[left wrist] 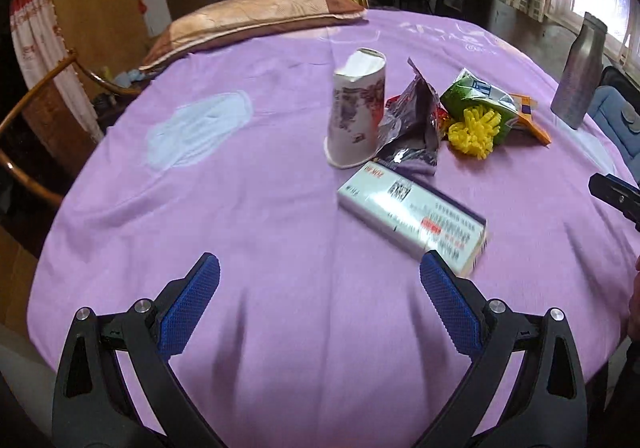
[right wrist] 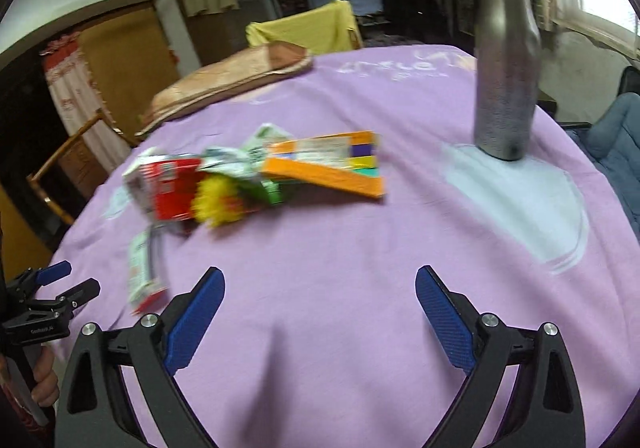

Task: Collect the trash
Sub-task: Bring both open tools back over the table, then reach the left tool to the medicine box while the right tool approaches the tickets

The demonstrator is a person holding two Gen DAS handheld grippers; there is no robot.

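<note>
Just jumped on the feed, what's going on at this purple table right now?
A person holds two grippers over the purple-covered table, and nothing has been grabbed yet. The left gripper and right gripper are both open and empty. The trash sits in a loose pile: an upside-down paper cup, a white box nearest the left gripper, crumpled wrappers, a yellow plastic piece and an orange box. A metal bottle stands apart at the right.
</note>
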